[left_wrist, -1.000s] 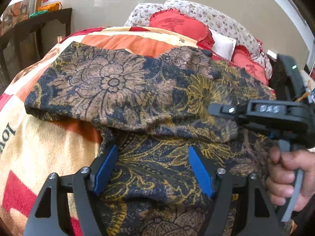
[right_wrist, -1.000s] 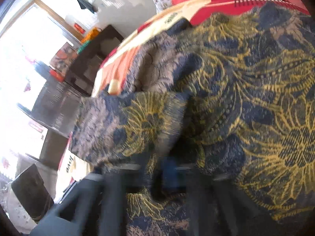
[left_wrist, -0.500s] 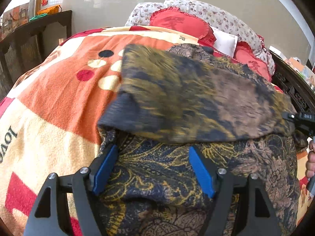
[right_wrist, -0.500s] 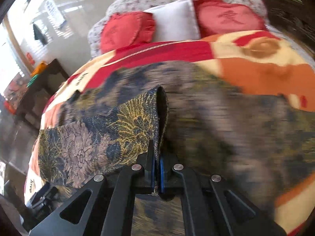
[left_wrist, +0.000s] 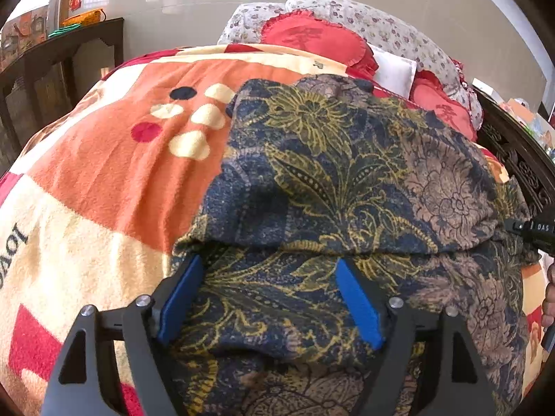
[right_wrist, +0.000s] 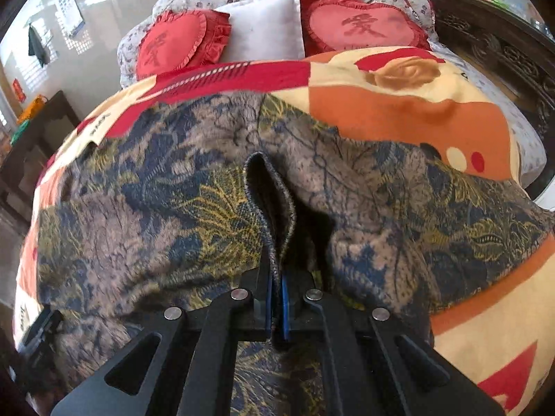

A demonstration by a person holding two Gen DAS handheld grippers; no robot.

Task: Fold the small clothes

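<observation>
Patterned garment [left_wrist: 347, 180] lying on bed blanket [left_wrist: 104, 173], soft, limp, light, draping. Right hand-held gripper [right_wrist: 276, 298] pinching hem fold just ahead. Left hand-held gripper [left_wrist: 269, 298] just been opening, straddling cloth beneath, not pressing. Best taking hold at edges.

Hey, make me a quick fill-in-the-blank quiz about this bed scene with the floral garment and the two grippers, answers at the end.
1. The right gripper is shut on a ridge of the ____ garment.
2. The left gripper has its blue fingers spread ____ over the cloth.
3. Between the two red heart cushions lies a ____ pillow.

Answers: floral; open; white
</observation>
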